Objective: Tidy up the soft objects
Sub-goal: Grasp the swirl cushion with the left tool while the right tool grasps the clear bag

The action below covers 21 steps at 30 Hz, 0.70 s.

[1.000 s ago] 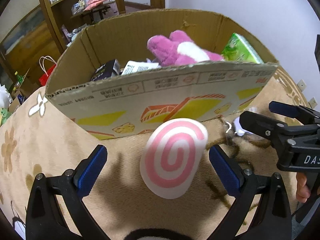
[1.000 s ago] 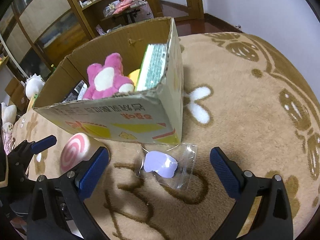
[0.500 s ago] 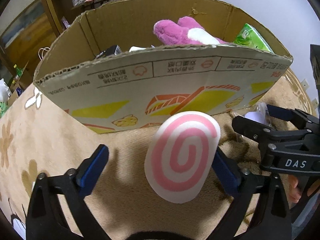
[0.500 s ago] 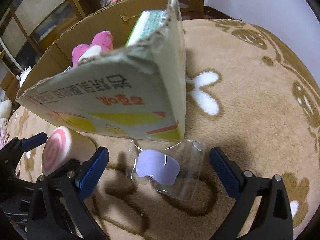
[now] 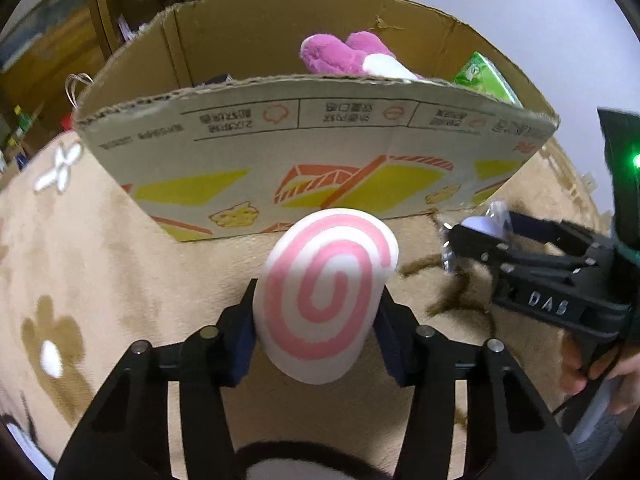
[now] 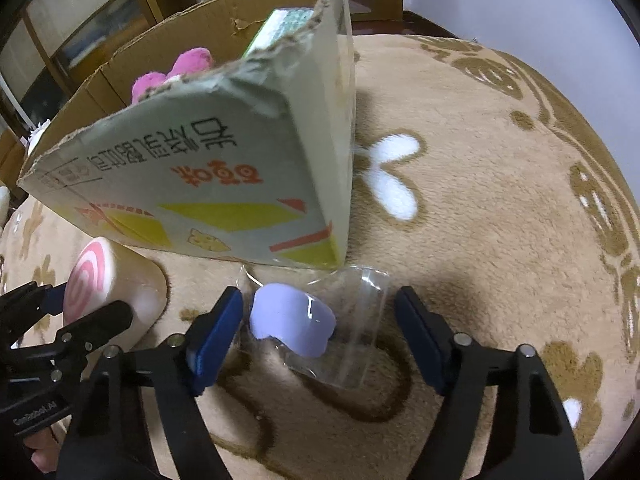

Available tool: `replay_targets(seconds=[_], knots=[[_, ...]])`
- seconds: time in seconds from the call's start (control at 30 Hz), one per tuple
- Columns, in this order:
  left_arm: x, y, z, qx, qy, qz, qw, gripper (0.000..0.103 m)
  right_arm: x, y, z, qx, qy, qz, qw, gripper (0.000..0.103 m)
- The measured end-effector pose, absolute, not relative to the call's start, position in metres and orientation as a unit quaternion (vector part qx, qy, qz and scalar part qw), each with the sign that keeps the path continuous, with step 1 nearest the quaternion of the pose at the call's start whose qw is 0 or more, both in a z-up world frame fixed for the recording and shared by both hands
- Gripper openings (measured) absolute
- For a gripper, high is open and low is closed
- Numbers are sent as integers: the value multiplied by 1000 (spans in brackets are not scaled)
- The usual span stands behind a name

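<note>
Your left gripper [image 5: 316, 322] grips the swirl cushion [image 5: 326, 294], your right gripper [image 6: 318, 330] is spread around the bagged sponge [image 6: 292, 324]; clamp it, then lift both into the box [image 5: 304, 160].

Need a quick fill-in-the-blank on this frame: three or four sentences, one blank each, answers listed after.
1. The left gripper is shut on the pink ____ cushion.
2. The right gripper is ____ around the clear bag.
3. Inside the bag is a ____-coloured soft piece.
4. The pink plush sits inside the ____ box.

Answers: spiral; open; lilac; cardboard
</note>
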<state>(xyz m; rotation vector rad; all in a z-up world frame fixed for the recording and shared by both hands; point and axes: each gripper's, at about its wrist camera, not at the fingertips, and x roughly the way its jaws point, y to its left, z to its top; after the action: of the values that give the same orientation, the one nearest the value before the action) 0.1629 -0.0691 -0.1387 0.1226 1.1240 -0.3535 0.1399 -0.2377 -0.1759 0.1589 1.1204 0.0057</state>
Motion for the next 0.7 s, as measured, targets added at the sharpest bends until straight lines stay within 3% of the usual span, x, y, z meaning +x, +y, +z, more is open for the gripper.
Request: replay_targets(seconds=[0.23, 0.3, 0.37, 0.47, 0.7], knots=[[154, -62, -133, 60, 527, -146, 835, 45, 134, -228, -170, 46, 535, 6, 843, 63], [150, -57, -132, 59, 526, -138, 837, 44, 131, -232, -167, 49, 531, 3, 846, 53], [148, -54, -130, 57, 523, -132, 840, 43, 125, -235, -159, 67, 518, 1, 853, 36], [144, -48, -127, 55, 519, -127, 843, 43, 122, -246, -150, 105, 509, 9, 854, 23], [124, -43, -105, 62, 497, -113, 858, 43, 115, -257, -140, 165, 498, 31, 851, 10]])
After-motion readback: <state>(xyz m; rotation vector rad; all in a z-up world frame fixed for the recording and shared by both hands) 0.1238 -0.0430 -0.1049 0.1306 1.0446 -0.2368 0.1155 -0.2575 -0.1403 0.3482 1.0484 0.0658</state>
